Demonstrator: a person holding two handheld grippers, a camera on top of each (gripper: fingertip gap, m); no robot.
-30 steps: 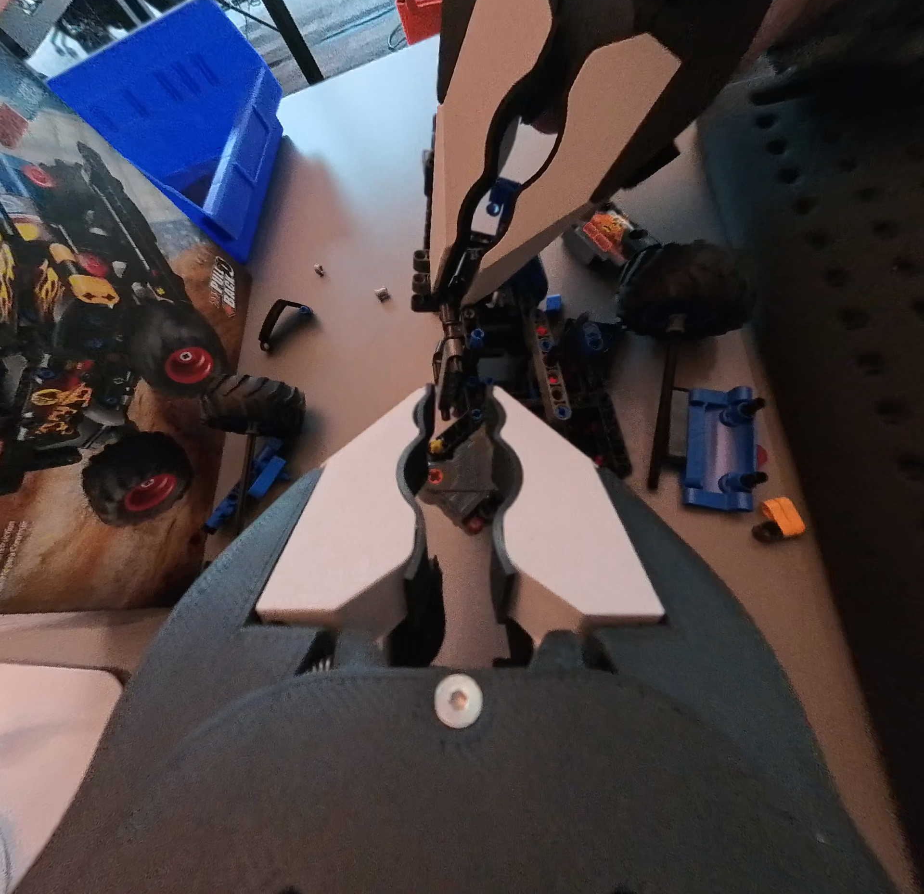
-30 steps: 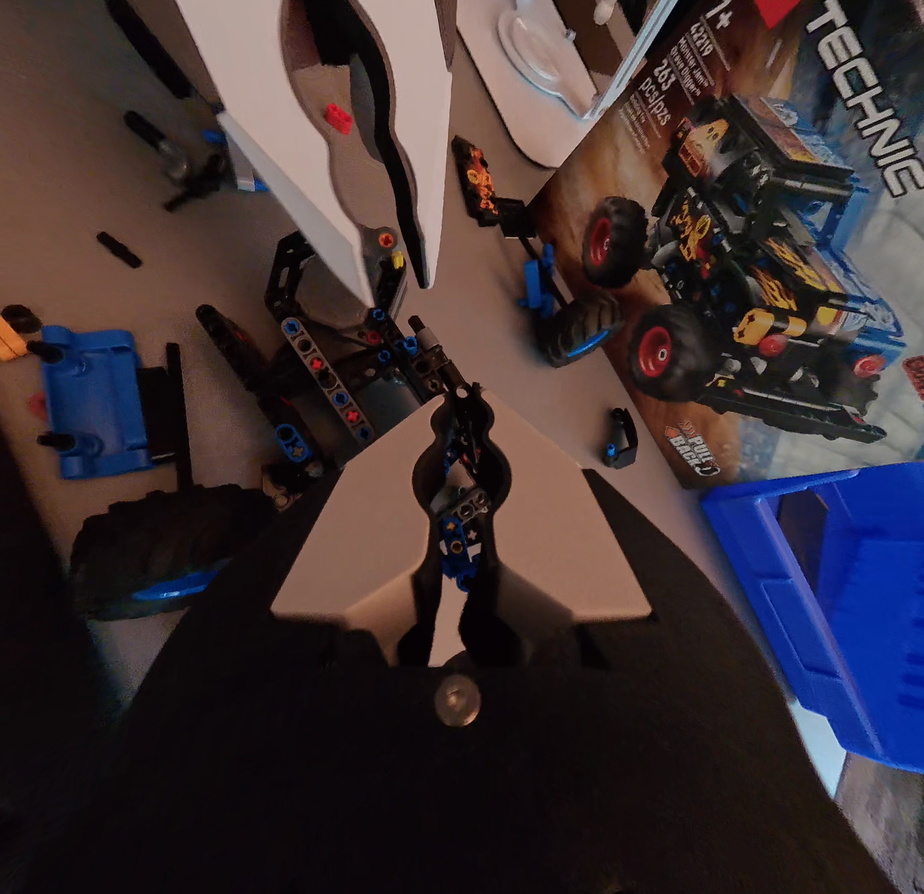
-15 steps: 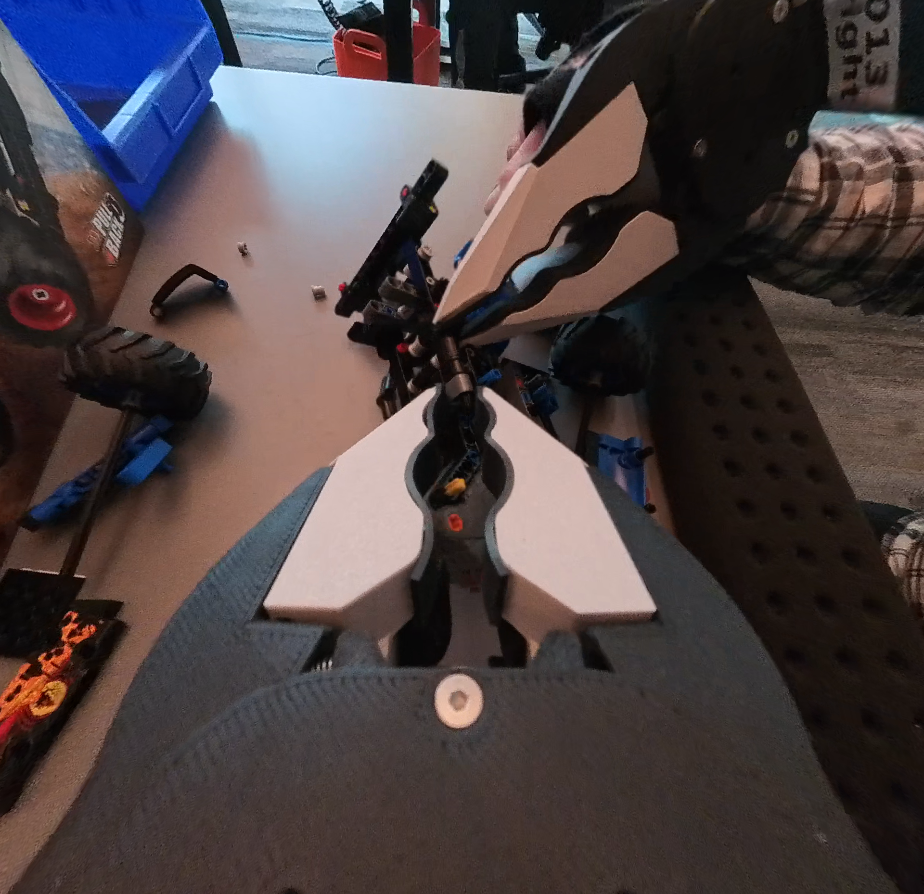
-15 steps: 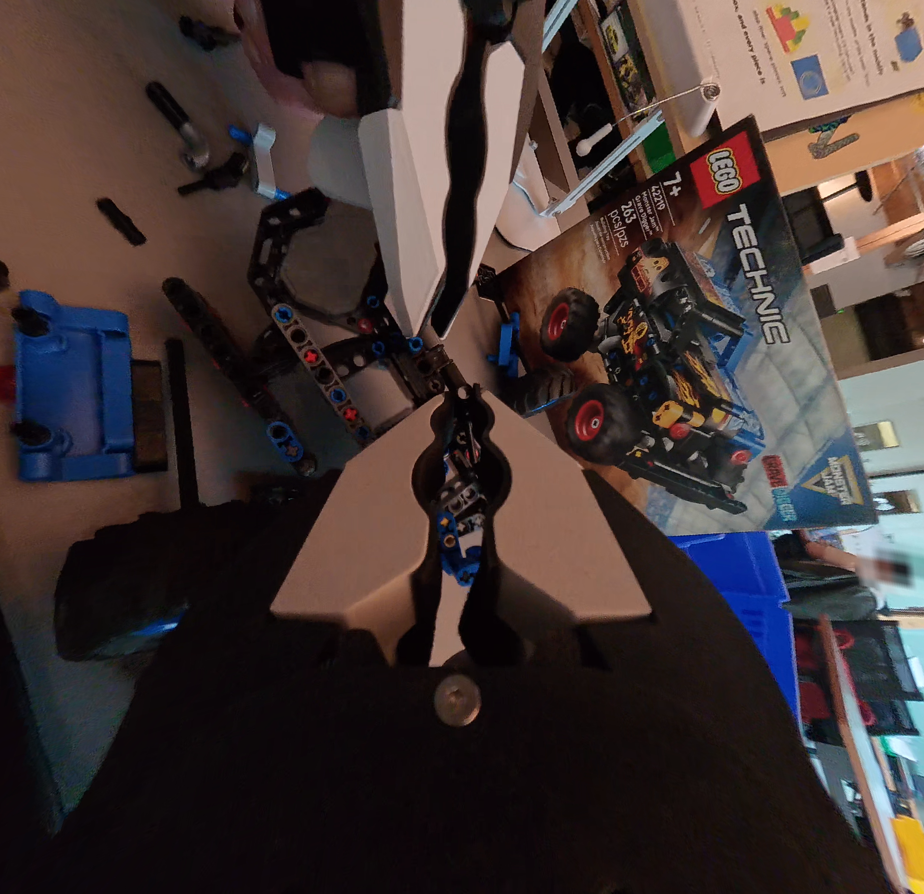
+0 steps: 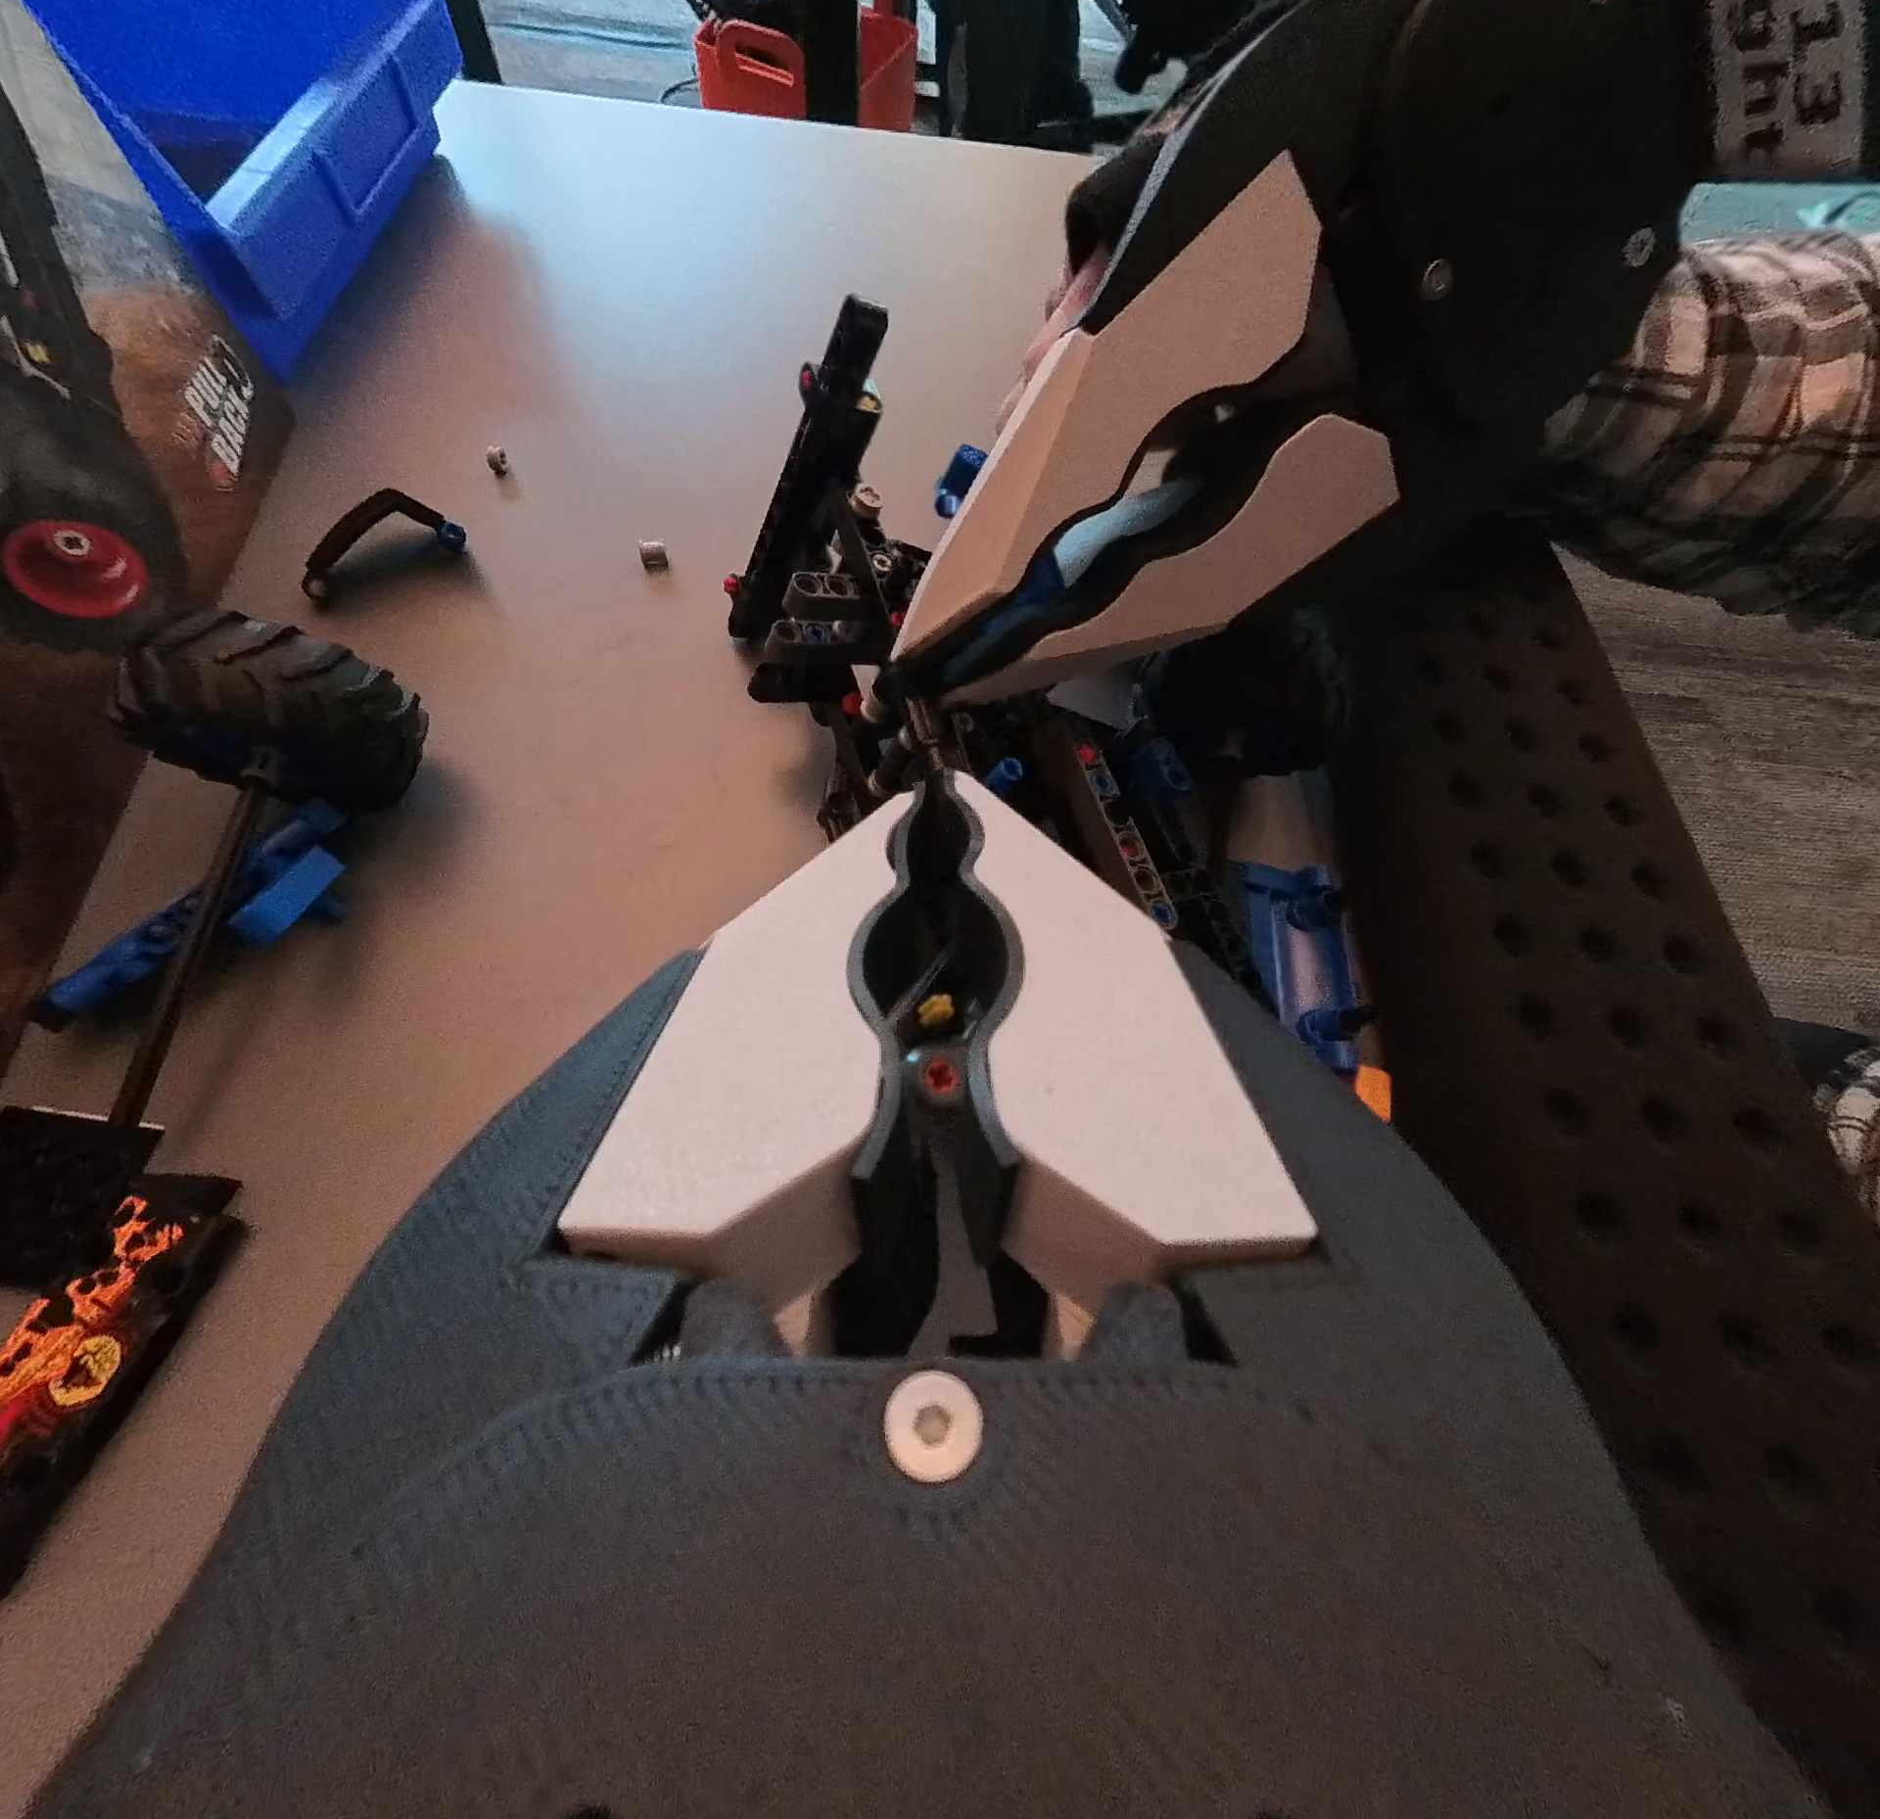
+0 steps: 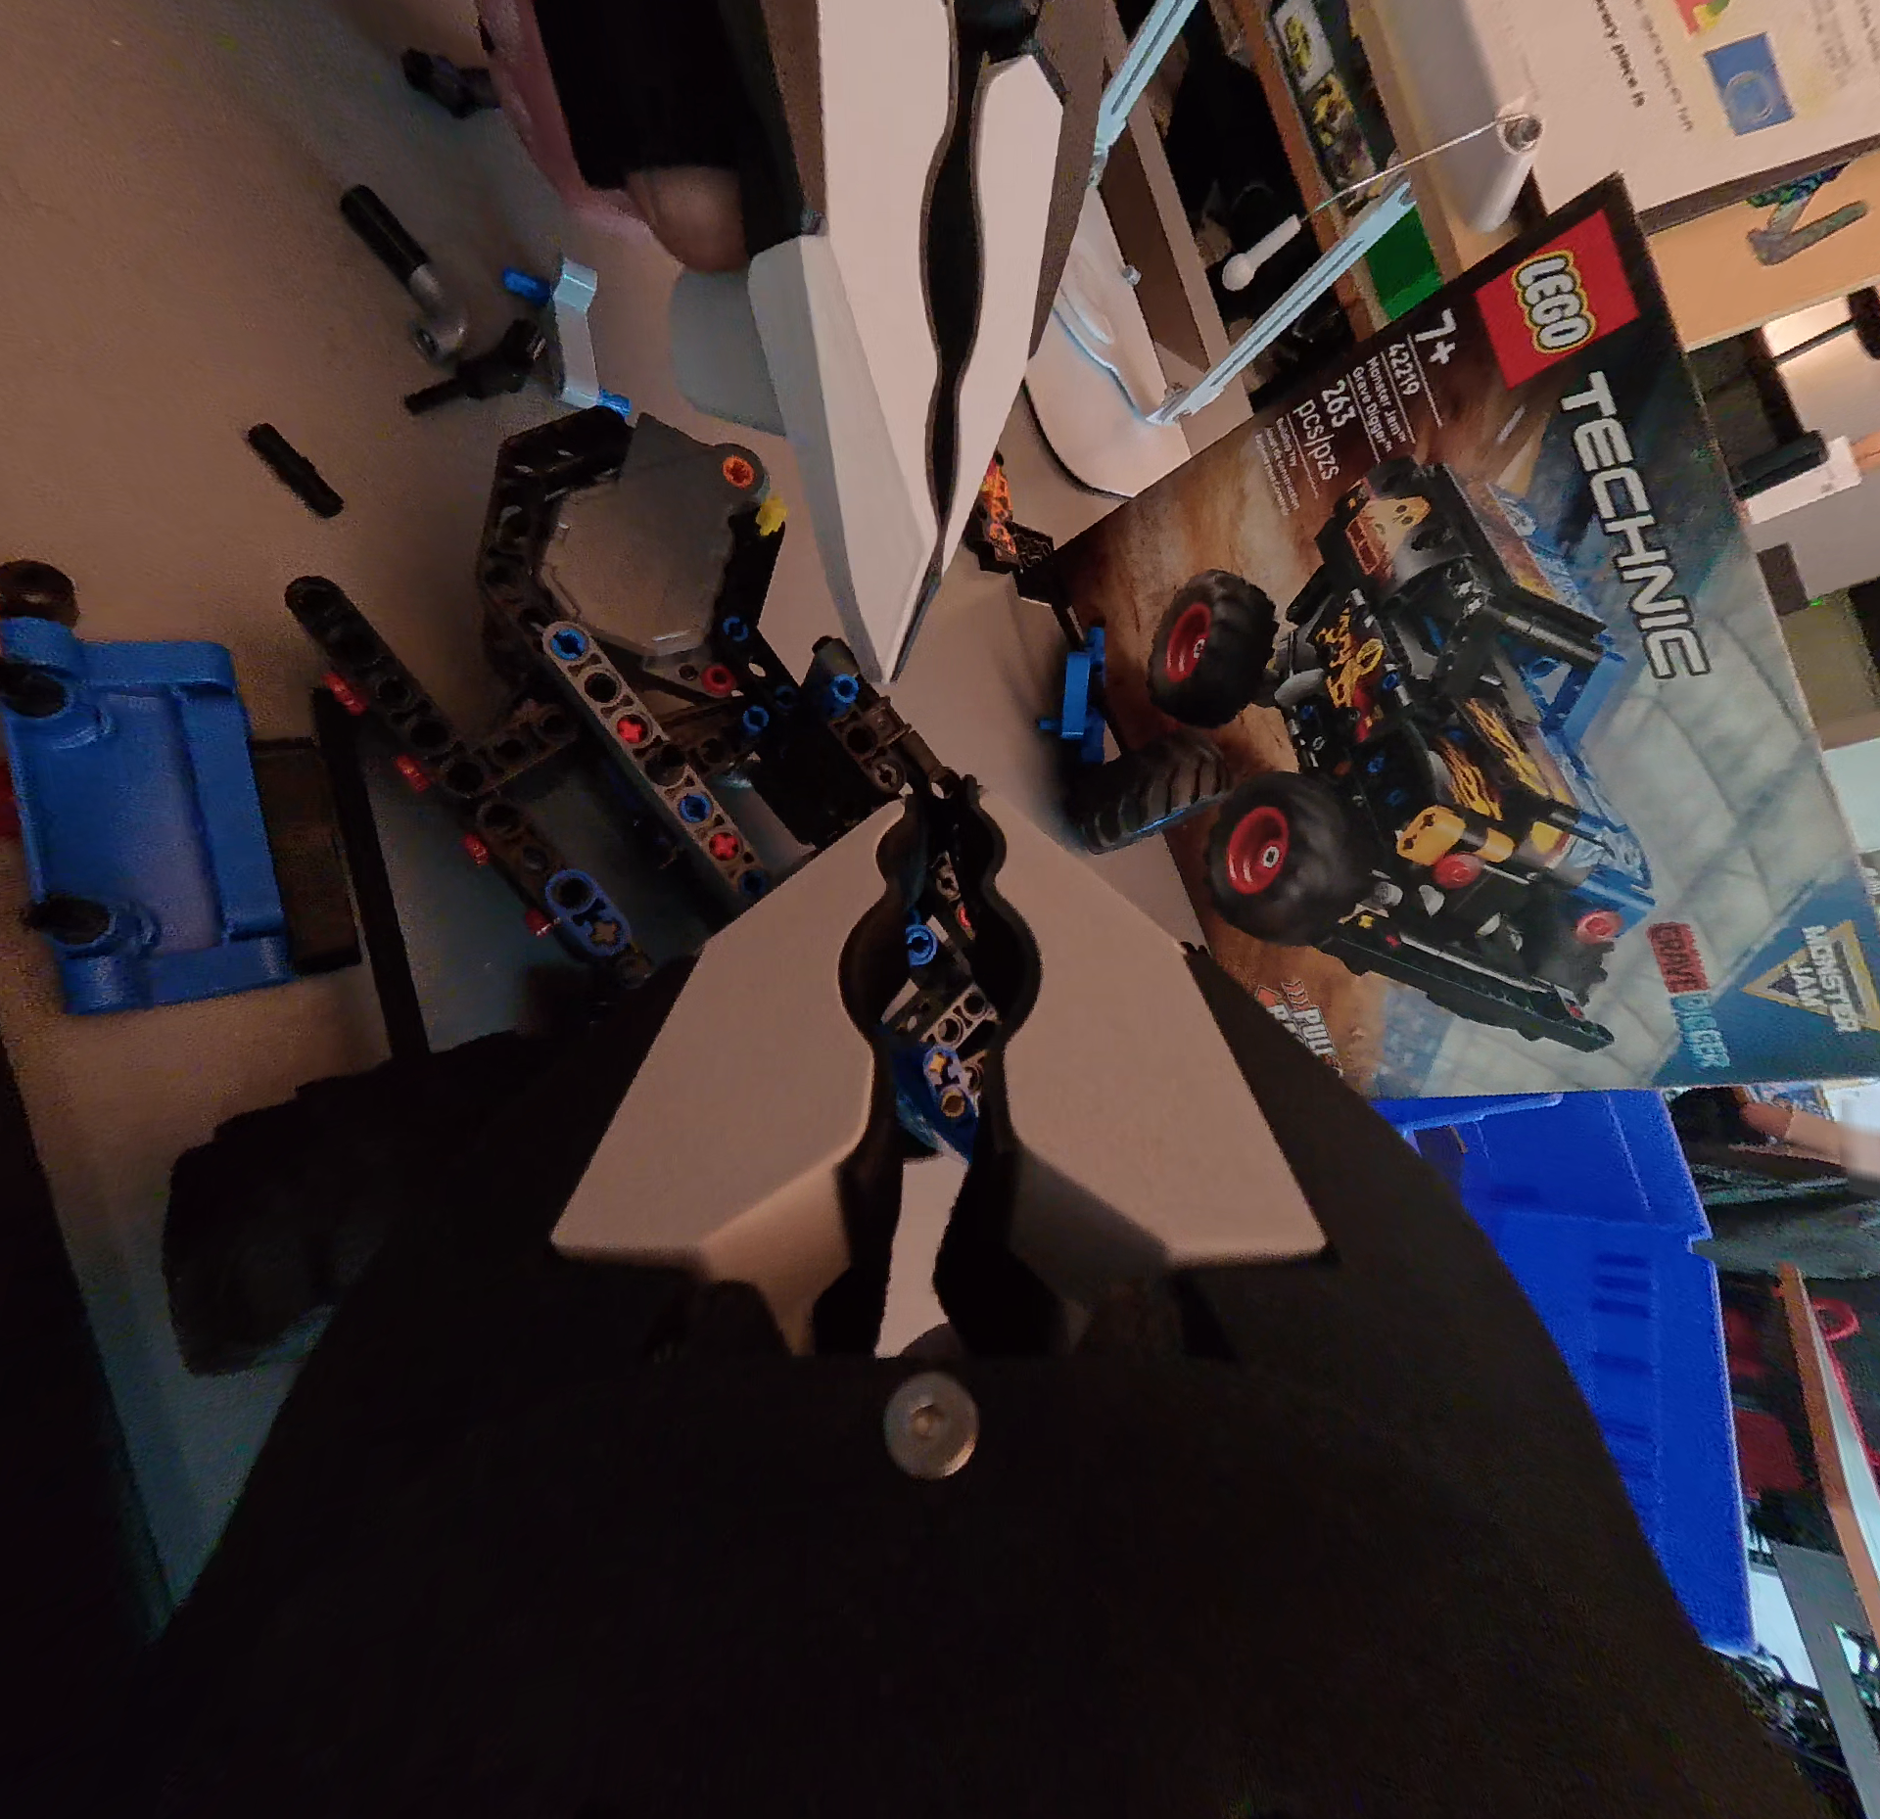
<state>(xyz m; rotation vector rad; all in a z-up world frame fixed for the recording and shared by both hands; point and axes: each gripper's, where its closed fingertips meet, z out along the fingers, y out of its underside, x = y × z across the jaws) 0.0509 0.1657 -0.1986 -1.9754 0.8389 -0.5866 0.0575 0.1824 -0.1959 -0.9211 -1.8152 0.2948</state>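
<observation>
A grey table (image 5: 631, 275) is strewn with toy parts. In the left wrist view, the left gripper (image 5: 934, 804) clamps narrowly on the black beam chassis (image 5: 814, 590), which extends toward twelve o'clock; the right gripper (image 5: 900, 674) bites it from two o'clock. In the right wrist view, the right gripper (image 6: 941, 804) is closed on the chassis (image 6: 631, 712), which spreads toward ten o'clock, with a toy box (image 6: 1526, 712) at three o'clock.

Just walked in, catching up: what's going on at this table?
A person holds a gripper in each hand, and both are shut on one half-built toy chassis of black and grey beams. The left gripper and the right gripper meet nearly tip to tip over it. Loose parts lie around on the table: a tyre on an axle, a blue panel, small pins. The kit box and a blue bin stand to one side.
</observation>
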